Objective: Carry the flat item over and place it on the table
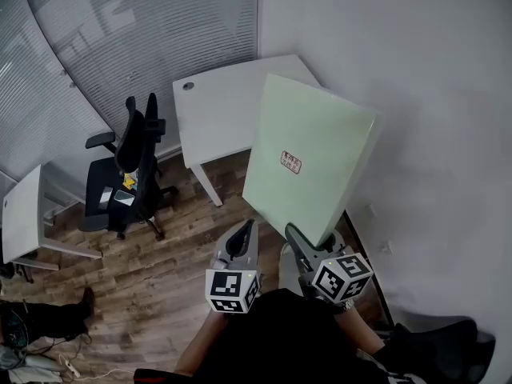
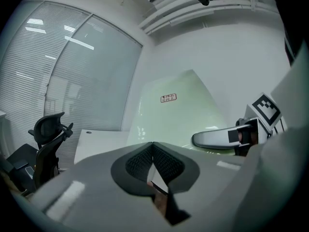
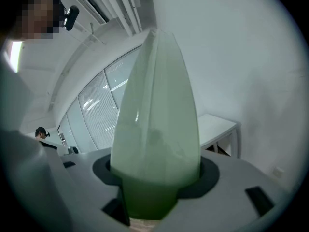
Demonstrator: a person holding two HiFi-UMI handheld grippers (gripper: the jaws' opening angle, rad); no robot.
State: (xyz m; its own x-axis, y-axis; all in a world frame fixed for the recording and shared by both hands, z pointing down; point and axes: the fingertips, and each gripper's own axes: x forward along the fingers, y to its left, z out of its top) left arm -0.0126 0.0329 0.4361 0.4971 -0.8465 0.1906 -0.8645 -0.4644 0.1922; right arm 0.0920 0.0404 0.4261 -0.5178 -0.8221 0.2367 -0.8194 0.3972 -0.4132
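Right hand-held gripper (image 3: 153,185) clamps board (image 3: 155,115); left hand-held gripper (image 2: 153,154) closed, empty; head view: label (image 1: 290,162)

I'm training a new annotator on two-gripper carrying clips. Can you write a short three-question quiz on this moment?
1. True or false: the right gripper is clamped on the lower edge of the pale green board.
2. Multiple choice: the jaws of the left gripper are A) together with nothing between them, B) wide apart, C) closed on the board.
3. Short answer: in the head view, what furniture stands on the wood floor to the left of the white table?

Key: 1 true. 2 A. 3 a black office chair.
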